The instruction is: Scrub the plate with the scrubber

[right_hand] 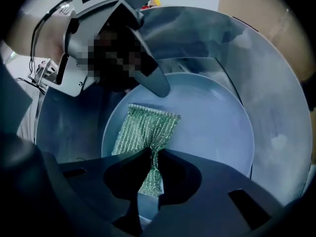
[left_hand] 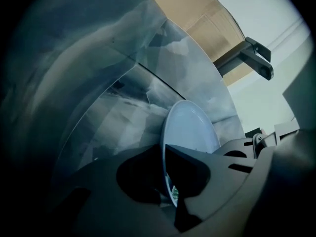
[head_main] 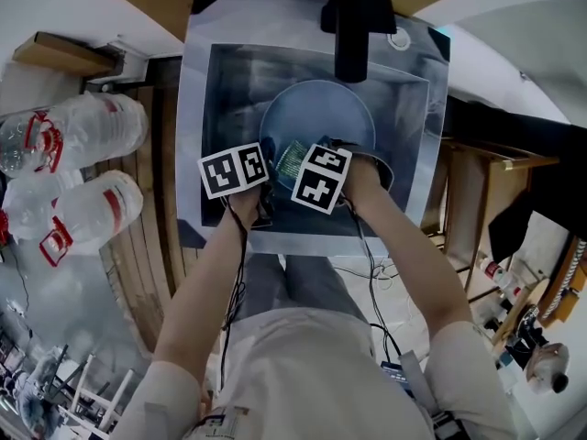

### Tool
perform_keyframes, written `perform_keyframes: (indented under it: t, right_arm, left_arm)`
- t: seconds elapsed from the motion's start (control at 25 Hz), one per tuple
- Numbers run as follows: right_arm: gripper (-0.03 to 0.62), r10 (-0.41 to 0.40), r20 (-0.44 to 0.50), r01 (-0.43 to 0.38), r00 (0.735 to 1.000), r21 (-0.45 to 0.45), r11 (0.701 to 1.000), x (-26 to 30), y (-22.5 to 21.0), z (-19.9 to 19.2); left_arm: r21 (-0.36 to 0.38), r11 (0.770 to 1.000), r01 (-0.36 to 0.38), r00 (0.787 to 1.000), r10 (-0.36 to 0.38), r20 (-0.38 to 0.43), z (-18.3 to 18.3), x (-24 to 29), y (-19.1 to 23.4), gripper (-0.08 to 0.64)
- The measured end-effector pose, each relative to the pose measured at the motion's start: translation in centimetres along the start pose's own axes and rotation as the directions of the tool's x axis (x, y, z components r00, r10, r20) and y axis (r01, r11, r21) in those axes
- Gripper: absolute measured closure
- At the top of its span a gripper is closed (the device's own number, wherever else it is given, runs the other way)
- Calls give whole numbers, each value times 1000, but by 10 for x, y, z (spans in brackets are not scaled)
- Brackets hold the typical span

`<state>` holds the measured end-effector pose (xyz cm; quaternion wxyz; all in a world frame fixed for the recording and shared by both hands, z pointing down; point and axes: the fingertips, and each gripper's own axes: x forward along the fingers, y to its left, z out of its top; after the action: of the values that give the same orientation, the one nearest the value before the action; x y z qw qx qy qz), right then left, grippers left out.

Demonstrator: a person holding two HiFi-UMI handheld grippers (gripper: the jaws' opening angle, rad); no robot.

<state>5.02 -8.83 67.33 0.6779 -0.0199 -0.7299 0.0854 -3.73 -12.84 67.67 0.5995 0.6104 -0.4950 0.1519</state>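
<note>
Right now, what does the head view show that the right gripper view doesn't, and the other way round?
Only the head view: the black faucet over the sink, large plastic bottles at the left, and the person's forearms. Only the right gripper view: the right gripper, its jaws pinching the green scrubber at its middle. Both: the scrubber against the pale plate, inside the metal sink.

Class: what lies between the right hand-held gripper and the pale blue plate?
A green mesh scrubber, pinched in the right hand-held gripper, spread over the pale blue plate; the right gripper view shows it.
</note>
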Motion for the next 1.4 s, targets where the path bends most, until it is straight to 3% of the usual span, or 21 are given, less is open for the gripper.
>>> perform_keyframes:
  t: [0.28, 0.4, 0.64, 0.84, 1.08, 1.28, 1.4]
  right_arm:
    - [515, -56, 34, 58, 998, -83, 995, 1, -29, 31]
    - [509, -89, 53, 92, 995, -66, 994, -2, -52, 37]
    - [518, -249, 101, 253, 963, -30, 967, -9, -103, 44]
    - [522, -324, 70, 320, 943, 62, 945, -15, -127, 18]
    - [522, -292, -90, 298, 952, 60, 953, -19, -136, -44]
    - [526, -310, -205, 270, 928, -199, 942, -12, -89, -69]
    - [525, -211, -147, 179, 966, -204, 963, -8, -47, -66]
  left_arm:
    - [17, 1000, 26, 999, -26, -21, -1, 0, -2, 531]
    - [10, 999, 35, 999, -34, -21, -2, -1, -2, 532]
    - [20, 999, 40, 999, -39, -28, -3, 0, -2, 531]
    - [22, 998, 54, 998, -53, -34, -4, 1, -4, 531]
    - [33, 998, 48, 999, -47, -22, -1, 2, -2, 531]
    - [33, 998, 51, 998, -50, -36, -1, 3, -2, 531]
    - [-5, 998, 60, 998, -60, -24, 0, 2, 0, 531]
